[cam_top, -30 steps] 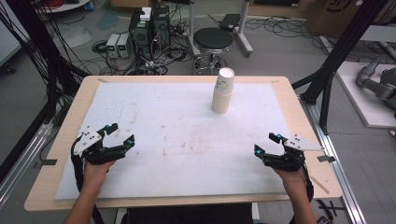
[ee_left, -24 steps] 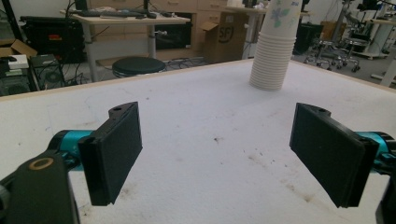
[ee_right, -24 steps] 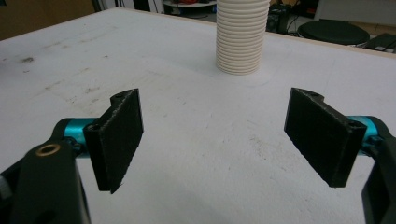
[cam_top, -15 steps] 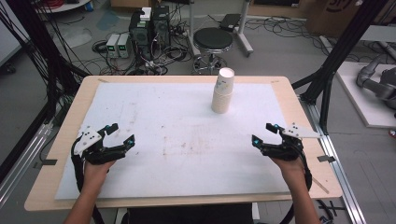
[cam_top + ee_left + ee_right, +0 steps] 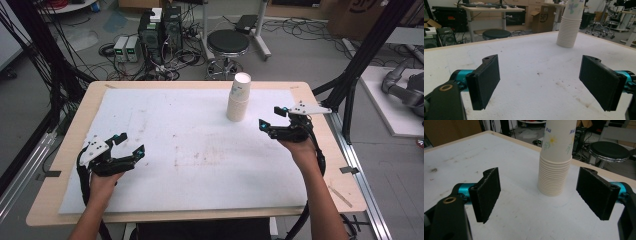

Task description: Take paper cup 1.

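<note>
- The stack of paper cups (image 5: 239,97) stands upright at the far middle of your counter (image 5: 150,115); position unchanged.
- Your right tongs (image 5: 272,118) have moved forward from the near right edge and now sit just right of the stack, jaws wide apart, gripping nothing.
- Your left tongs (image 5: 129,147) stay near-left, wide open, empty, forearm low.
- Cups: ribbed rims, flower print; counter cover white, stained.

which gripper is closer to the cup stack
The right gripper: it hovers just beside the stack of paper cups near the table's far edge, fingers open toward it. The left gripper sits far off, at the near left.
</note>
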A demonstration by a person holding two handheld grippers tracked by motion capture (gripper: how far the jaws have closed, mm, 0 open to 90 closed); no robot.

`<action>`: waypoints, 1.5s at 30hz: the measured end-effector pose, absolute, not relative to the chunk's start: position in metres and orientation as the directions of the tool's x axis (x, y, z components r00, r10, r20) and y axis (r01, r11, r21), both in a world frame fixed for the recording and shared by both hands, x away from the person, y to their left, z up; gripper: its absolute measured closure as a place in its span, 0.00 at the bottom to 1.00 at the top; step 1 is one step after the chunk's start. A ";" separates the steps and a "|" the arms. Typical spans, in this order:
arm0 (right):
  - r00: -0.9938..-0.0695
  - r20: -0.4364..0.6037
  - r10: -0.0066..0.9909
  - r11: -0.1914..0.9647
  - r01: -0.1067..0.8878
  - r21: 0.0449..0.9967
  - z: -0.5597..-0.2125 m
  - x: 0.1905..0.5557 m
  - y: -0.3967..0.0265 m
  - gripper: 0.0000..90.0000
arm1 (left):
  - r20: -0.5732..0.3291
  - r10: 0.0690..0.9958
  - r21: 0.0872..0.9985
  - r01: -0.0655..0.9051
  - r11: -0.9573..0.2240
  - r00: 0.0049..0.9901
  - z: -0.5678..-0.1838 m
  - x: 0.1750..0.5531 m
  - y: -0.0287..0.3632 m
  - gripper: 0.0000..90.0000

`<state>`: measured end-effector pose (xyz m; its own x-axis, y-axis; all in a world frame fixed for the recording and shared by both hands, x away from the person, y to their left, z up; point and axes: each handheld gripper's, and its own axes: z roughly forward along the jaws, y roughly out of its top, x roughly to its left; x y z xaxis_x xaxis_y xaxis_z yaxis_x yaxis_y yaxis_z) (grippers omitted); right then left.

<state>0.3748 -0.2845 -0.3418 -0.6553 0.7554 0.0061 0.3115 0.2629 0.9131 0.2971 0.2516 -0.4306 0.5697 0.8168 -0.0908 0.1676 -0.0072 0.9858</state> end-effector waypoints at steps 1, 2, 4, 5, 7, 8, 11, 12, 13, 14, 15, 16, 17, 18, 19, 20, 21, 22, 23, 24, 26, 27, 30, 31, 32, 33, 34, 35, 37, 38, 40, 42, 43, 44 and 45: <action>-0.656 0.009 0.755 0.261 0.313 0.913 -0.340 0.378 -0.283 0.22 | -0.091 0.816 0.986 0.169 -0.008 0.570 -0.431 0.297 0.252 0.19; -0.657 0.011 0.754 0.262 0.317 0.912 -0.338 0.382 -0.281 0.22 | -0.091 0.816 0.986 0.168 -0.008 0.571 -0.431 0.297 0.252 0.19; -0.656 0.008 0.755 0.268 0.319 0.909 -0.337 0.384 -0.280 0.22 | -0.091 0.815 0.985 0.170 -0.010 0.572 -0.431 0.298 0.252 0.19; -0.661 0.007 0.750 0.275 0.322 0.906 -0.333 0.391 -0.276 0.22 | -0.092 0.816 0.985 0.170 -0.007 0.571 -0.431 0.298 0.252 0.19; -0.666 0.007 0.746 0.280 0.324 0.904 -0.331 0.398 -0.272 0.22 | -0.096 0.815 0.985 0.172 -0.004 0.571 -0.431 0.298 0.251 0.19; -0.666 0.007 0.746 0.280 0.324 0.904 -0.331 0.398 -0.272 0.22 | -0.098 0.814 0.985 0.173 -0.002 0.572 -0.431 0.298 0.251 0.19; -0.662 0.016 0.750 0.280 0.339 0.898 -0.326 0.415 -0.265 0.22 | -0.096 0.812 0.985 0.172 -0.006 0.576 -0.431 0.299 0.251 0.19; -0.661 0.013 0.750 0.283 0.338 0.898 -0.325 0.420 -0.263 0.22 | -0.098 0.811 0.985 0.173 -0.004 0.576 -0.431 0.299 0.251 0.19; -0.661 0.014 0.751 0.282 0.339 0.898 -0.323 0.424 -0.262 0.22 | -0.098 0.811 0.985 0.173 -0.004 0.576 -0.431 0.299 0.251 0.19; -0.661 0.014 0.751 0.282 0.339 0.898 -0.323 0.424 -0.262 0.22 | -0.099 0.811 0.985 0.174 -0.004 0.577 -0.432 0.299 0.251 0.19; -0.657 0.018 0.754 0.281 0.346 0.895 -0.322 0.428 -0.260 0.22 | -0.101 0.810 0.985 0.175 -0.002 0.577 -0.432 0.299 0.251 0.19; -0.657 0.019 0.754 0.279 0.346 0.896 -0.321 0.431 -0.259 0.22 | -0.102 0.811 0.984 0.176 -0.001 0.576 -0.432 0.299 0.251 0.19; -0.655 0.024 0.755 0.277 0.351 0.895 -0.319 0.441 -0.257 0.22 | -0.101 0.810 0.985 0.175 -0.002 0.578 -0.432 0.300 0.251 0.19; -0.653 0.026 0.757 0.277 0.357 0.892 -0.318 0.445 -0.255 0.22 | -0.103 0.809 0.984 0.176 0.000 0.579 -0.432 0.300 0.250 0.19; -0.653 0.026 0.757 0.277 0.357 0.892 -0.318 0.445 -0.255 0.22 | -0.104 0.809 0.984 0.176 0.001 0.579 -0.433 0.300 0.250 0.19; -0.649 0.020 0.761 0.287 0.364 0.886 -0.317 0.454 -0.253 0.22 | -0.103 0.808 0.984 0.177 -0.001 0.580 -0.433 0.300 0.250 0.19; -0.645 0.021 0.764 0.290 0.372 0.882 -0.317 0.458 -0.251 0.22 | -0.104 0.807 0.984 0.178 -0.001 0.581 -0.433 0.300 0.250 0.19; -0.645 0.021 0.764 0.290 0.372 0.882 -0.317 0.458 -0.251 0.22 | -0.105 0.807 0.984 0.178 -0.001 0.581 -0.433 0.300 0.250 0.19; -0.644 0.024 0.764 0.286 0.372 0.883 -0.317 0.461 -0.251 0.22 | -0.104 0.806 0.984 0.179 -0.003 0.582 -0.433 0.300 0.250 0.19; -0.641 0.038 0.766 0.274 0.379 0.884 -0.317 0.466 -0.250 0.22 | -0.103 0.807 0.984 0.178 -0.003 0.582 -0.433 0.300 0.250 0.19; -0.635 0.041 0.772 0.274 0.390 0.879 -0.320 0.476 -0.246 0.22 | -0.105 0.807 0.984 0.178 -0.001 0.581 -0.433 0.301 0.250 0.19; -0.635 0.041 0.772 0.274 0.390 0.879 -0.320 0.476 -0.246 0.22 | -0.105 0.807 0.984 0.178 -0.001 0.581 -0.433 0.301 0.250 0.19; -0.631 0.045 0.775 0.273 0.398 0.876 -0.320 0.487 -0.242 0.22 | -0.108 0.807 0.984 0.179 0.003 0.580 -0.434 0.301 0.251 0.19; -0.631 0.045 0.775 0.273 0.398 0.876 -0.320 0.487 -0.242 0.22 | -0.108 0.807 0.984 0.178 0.004 0.580 -0.434 0.301 0.251 0.19; -0.631 0.040 0.775 0.279 0.398 0.874 -0.321 0.489 -0.241 0.22 | -0.109 0.806 0.984 0.179 0.004 0.582 -0.434 0.301 0.251 0.19; -0.628 0.040 0.777 0.283 0.405 0.869 -0.322 0.491 -0.240 0.22 | -0.109 0.806 0.984 0.180 0.004 0.581 -0.434 0.301 0.251 0.19; -0.629 0.042 0.776 0.284 0.408 0.868 -0.323 0.493 -0.240 0.22 | -0.109 0.807 0.984 0.178 0.006 0.580 -0.434 0.301 0.251 0.19; -0.628 0.049 0.777 0.278 0.411 0.868 -0.326 0.496 -0.239 0.22 | -0.111 0.807 0.984 0.179 0.007 0.581 -0.434 0.301 0.251 0.19; -0.630 0.048 0.775 0.278 0.409 0.869 -0.327 0.498 -0.239 0.22 | -0.108 0.806 0.984 0.178 0.003 0.582 -0.434 0.301 0.251 0.19; -0.628 0.049 0.776 0.286 0.420 0.861 -0.329 0.501 -0.236 0.22 | -0.107 0.806 0.984 0.179 0.002 0.582 -0.434 0.301 0.251 0.19; -0.628 0.047 0.777 0.288 0.420 0.861 -0.330 0.503 -0.235 0.22 | -0.107 0.806 0.984 0.179 0.001 0.582 -0.434 0.302 0.251 0.19; -0.633 0.053 0.773 0.286 0.421 0.861 -0.331 0.507 -0.232 0.22 | -0.110 0.806 0.983 0.182 0.002 0.582 -0.435 0.302 0.250 0.19; -0.636 0.056 0.770 0.285 0.422 0.861 -0.331 0.509 -0.231 0.22 | -0.109 0.806 0.983 0.182 0.002 0.582 -0.435 0.302 0.250 0.19; -0.634 0.054 0.771 0.291 0.427 0.856 -0.330 0.511 -0.228 0.22 | -0.110 0.806 0.983 0.183 0.002 0.582 -0.435 0.302 0.250 0.19; -0.644 0.046 0.763 0.304 0.421 0.855 -0.328 0.515 -0.223 0.22 | -0.110 0.807 0.983 0.184 0.001 0.580 -0.435 0.302 0.250 0.19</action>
